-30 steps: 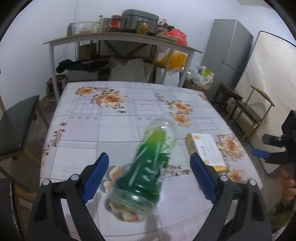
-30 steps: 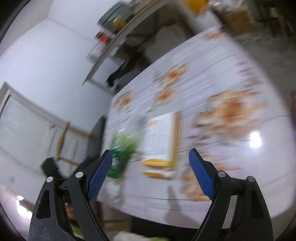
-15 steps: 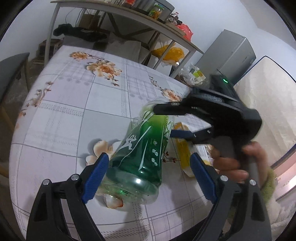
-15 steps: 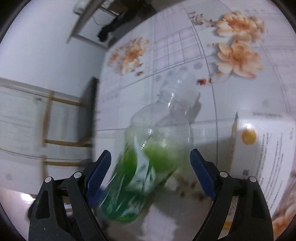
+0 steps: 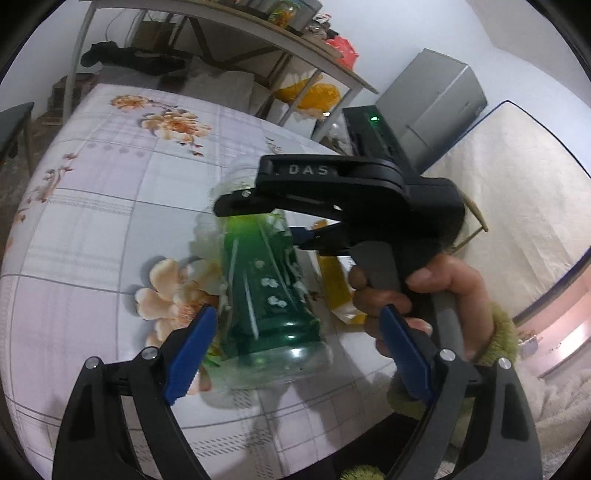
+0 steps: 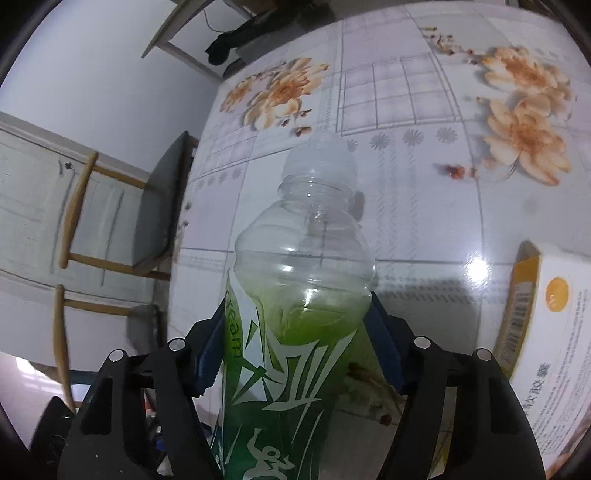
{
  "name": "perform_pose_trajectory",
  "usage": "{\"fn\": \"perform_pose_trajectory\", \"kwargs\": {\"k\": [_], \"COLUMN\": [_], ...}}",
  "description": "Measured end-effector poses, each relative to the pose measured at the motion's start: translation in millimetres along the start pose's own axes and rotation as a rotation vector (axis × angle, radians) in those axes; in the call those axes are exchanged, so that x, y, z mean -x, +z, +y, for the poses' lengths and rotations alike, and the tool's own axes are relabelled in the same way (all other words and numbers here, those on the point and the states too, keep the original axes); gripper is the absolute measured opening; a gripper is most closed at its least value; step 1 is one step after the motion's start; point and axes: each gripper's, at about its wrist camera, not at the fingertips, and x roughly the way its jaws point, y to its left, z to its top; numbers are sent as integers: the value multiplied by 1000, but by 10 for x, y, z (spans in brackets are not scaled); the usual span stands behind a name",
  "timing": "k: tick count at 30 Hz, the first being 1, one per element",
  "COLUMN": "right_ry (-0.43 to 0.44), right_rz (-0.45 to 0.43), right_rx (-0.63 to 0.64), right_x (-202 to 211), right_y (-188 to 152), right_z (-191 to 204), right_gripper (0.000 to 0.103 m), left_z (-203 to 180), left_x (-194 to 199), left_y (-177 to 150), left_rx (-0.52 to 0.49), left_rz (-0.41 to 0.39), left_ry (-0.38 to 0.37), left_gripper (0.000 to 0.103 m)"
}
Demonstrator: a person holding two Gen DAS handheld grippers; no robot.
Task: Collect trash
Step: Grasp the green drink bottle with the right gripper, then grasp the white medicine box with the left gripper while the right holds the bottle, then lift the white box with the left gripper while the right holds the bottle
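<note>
A clear plastic bottle [image 5: 266,295] with a green label lies on the flowered tablecloth [image 5: 92,221], its cap end pointing away. My right gripper [image 5: 266,221] comes in from the right, held by a person's hand [image 5: 443,291]. Its jaws are closing, one on each side of the bottle. In the right wrist view the bottle [image 6: 295,277] fills the gap of the right gripper [image 6: 295,332], and both blue pads touch its label. My left gripper [image 5: 297,350] stands open around the bottle's base without touching it. A white and yellow carton [image 6: 546,332] lies just right of the bottle.
A wooden chair [image 6: 155,206] stands at the table's left side. Behind the table is a cluttered shelf table [image 5: 221,33] with an orange bag [image 5: 310,94] under it. A grey fridge [image 5: 439,103] and a leaning mattress [image 5: 517,221] are to the right.
My right gripper swung in from the right, came down over the bottle and narrowed its jaws onto it. The left gripper tilted but stayed open by the bottle's base.
</note>
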Motion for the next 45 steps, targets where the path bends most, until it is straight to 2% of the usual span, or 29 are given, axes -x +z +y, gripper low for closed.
{"fn": "perform_pose_trajectory", "kwargs": {"k": [4, 6, 8, 11, 15, 20, 23, 26, 31, 38, 40, 41, 45], "right_ry": [121, 183, 205, 189, 71, -146, -218, -248, -250, -229, -197, -199, -163], "right_rz": [-58, -109, -154, -238, -273, -259, -271, -275, -287, -277, -263, -261, -250], "right_rx": [-19, -27, -34, -51, -87, -120, -142, -164, -146, -105, -116, -118, -105], "right_x": [348, 698, 981, 1479, 1876, 1917, 1920, 1866, 1925, 1880, 1828, 1808, 1793], "right_y": [21, 2, -48, -219, -582, -920, -983, -1000, -1026, -1089, -1076, -1080, -1132], "right_z": [-121, -268, -423, -754, -1165, -1412, -1512, -1627, -1664, -1615, -1662, -1676, -1690], "right_gripper": [65, 65, 65, 65, 65, 65, 67, 69, 73, 73, 68, 63, 60], "left_z": [-66, -92, -120, -177, -354, -667, -844, -991, -1052, -1133, -1144, -1135, -1111], "left_x": [145, 208, 216, 101, -301, -872, -1209, -1479, -1804, -1953, -1974, -1985, -1923], "left_y": [16, 37, 89, 163, 277, 399, 453, 469, 446, 410, 399, 393, 352], "left_rx": [-23, -34, -45, -50, -64, -103, -134, -177, -207, -274, -296, -298, -300], "left_rz": [-24, -37, -41, -24, 60, 139, 174, 182, 226, 224, 222, 228, 239], "left_ry": [-53, -68, -63, -44, 9, 66, 137, 197, 300, 345, 364, 368, 351], "left_gripper": [87, 87, 87, 89, 89, 92, 92, 92, 92, 92, 83, 77, 75]}}
